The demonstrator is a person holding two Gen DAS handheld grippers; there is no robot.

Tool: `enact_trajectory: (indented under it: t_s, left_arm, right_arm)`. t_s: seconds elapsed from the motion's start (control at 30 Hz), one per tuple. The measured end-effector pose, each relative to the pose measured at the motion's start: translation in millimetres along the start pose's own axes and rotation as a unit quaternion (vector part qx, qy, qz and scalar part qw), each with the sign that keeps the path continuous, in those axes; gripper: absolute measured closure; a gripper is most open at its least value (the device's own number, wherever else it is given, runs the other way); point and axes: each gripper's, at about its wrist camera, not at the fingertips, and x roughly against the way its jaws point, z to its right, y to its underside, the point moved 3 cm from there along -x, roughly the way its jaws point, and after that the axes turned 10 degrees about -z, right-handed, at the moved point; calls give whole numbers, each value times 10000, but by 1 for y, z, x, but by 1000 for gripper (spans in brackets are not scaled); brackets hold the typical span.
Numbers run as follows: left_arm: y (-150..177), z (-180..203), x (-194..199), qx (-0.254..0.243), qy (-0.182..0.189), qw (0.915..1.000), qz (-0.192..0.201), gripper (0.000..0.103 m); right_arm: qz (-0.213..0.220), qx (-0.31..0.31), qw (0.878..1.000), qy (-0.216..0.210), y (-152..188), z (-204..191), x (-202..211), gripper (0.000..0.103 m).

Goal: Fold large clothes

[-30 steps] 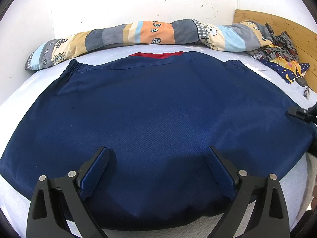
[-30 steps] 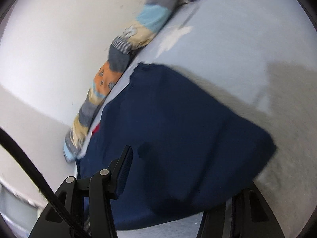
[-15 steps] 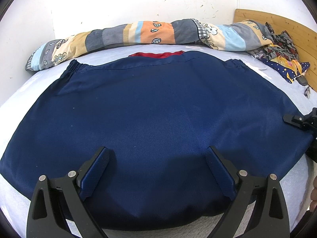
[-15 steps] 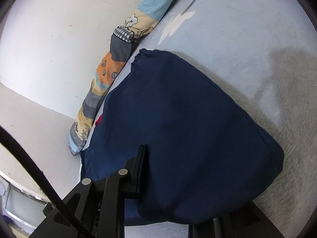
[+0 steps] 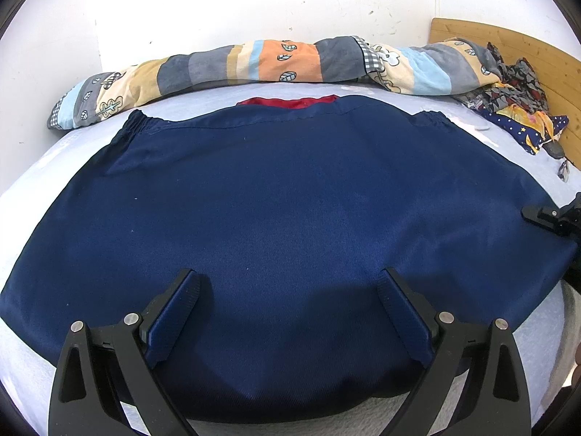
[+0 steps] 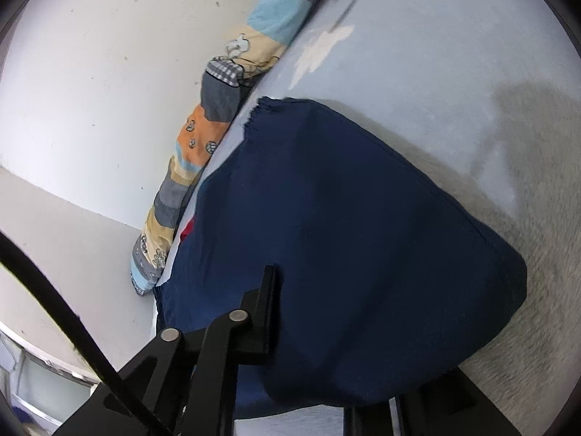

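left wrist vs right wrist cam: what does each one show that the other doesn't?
Left wrist only: the left gripper, jaws spread wide over the navy garment's near edge, the wooden headboard and the whole garment laid flat.

Right wrist only: the right gripper with its jaws closing on the garment's corner, cloth bunched between them, plus a black cable.

Both: the navy garment, its red lining, the patchwork quilt roll by the white wall, the pale bed sheet, and the right gripper's finger at the garment's right edge.

Both wrist views overlook navy garment (image 5: 290, 200) closely.
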Motion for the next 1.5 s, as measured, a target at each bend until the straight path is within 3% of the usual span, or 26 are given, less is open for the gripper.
enact_trajectory:
  t_s: [0.23, 0.33, 0.67, 0.77, 0.8, 0.87, 1.0, 1.17, 1.27, 1.43, 1.5]
  left_arm:
    - [-7, -4, 15, 49, -174, 9990, 403, 5]
    - [-4, -7, -1, 60, -244, 9997, 43, 5]
    - [-4, -12, 2, 151, -146, 9998, 50, 5]
    - [-8, -21, 14, 278, -433, 9981, 353, 5]
    - [-8, -24, 13, 306, -492, 9979, 291, 5]
    - [-4, -24, -3, 161, -444, 9987, -193, 5]
    - [-17, -39, 16, 276, -374, 9989, -90, 8]
    - [-60, -113, 94, 969, -544, 9915, 684, 8]
    - [-76, -164, 131, 1007, -1044, 9839, 1043, 8]
    - [-68, -246, 153, 1511, -1711, 9673, 1106, 8]
    - [-60, -266, 157, 1747, -1729, 9632, 1084, 8]
  right_arm:
    - [112, 223, 9996, 120, -4, -10, 0, 89]
    - [142, 264, 9995, 122, -3, -13, 2, 89]
    - [288, 504, 9981, -220, -6, -50, 12, 91]
    - [285, 574, 9973, -346, -5, -65, 16, 91]
    - [266, 581, 9973, -372, -5, -69, 17, 91]
    - [232, 583, 9971, -437, -3, -80, 18, 91]
    - [187, 752, 9962, -400, 1, -107, 17, 91]
    - [83, 1130, 9935, -143, 11, -156, 10, 91]
    - [-28, 1435, 9896, 90, 25, -193, -6, 91]
    - [-305, 2231, 9727, 556, 69, -259, -59, 91]
    - [-452, 2634, 9603, 805, 96, -281, -93, 91]
